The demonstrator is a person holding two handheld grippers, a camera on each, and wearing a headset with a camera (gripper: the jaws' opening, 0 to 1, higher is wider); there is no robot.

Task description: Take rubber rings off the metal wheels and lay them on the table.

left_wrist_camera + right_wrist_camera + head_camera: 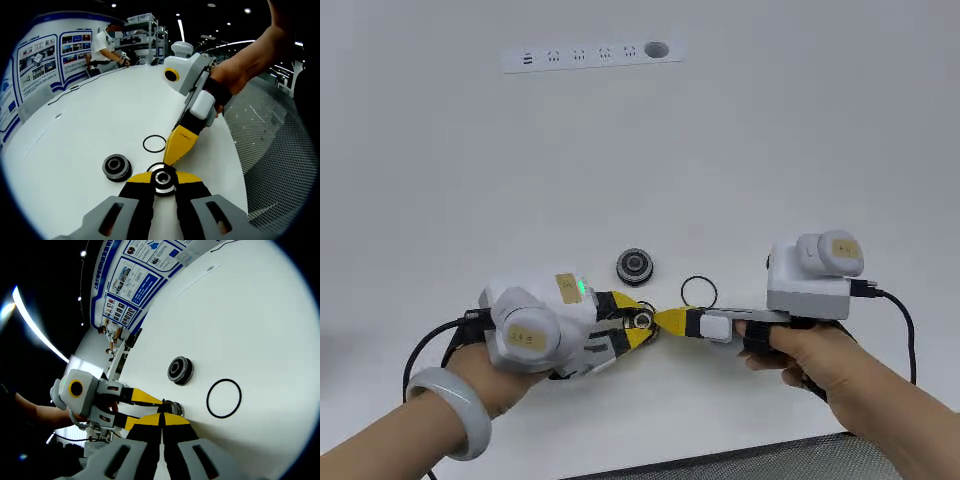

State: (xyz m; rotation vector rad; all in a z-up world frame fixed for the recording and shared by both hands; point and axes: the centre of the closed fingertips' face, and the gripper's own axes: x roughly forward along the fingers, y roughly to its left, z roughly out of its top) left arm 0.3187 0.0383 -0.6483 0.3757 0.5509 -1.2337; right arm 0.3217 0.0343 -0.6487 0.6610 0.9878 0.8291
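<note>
Left hand-held gripper [163, 181] clamped on metal wheel [163, 177], right hand-held gripper [665, 319] closed, tip-first against its rim.

Smooth, matt white counter [740, 150]. The free wheel [635, 266] shows shiny metal inside dull black rubber; the clamped wheel [163, 178] gleams too. The loose ring [699, 292] is matt black rubber.

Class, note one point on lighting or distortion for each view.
Head view: soft, even light, white table almost shadowless. Left gripper view: fisheye curves the table edge; ceiling lamps show as bright spots in a dark hall. Right gripper view: rolled sideways, a bright lamp streak at left, loose rubber ring sharp.
</note>
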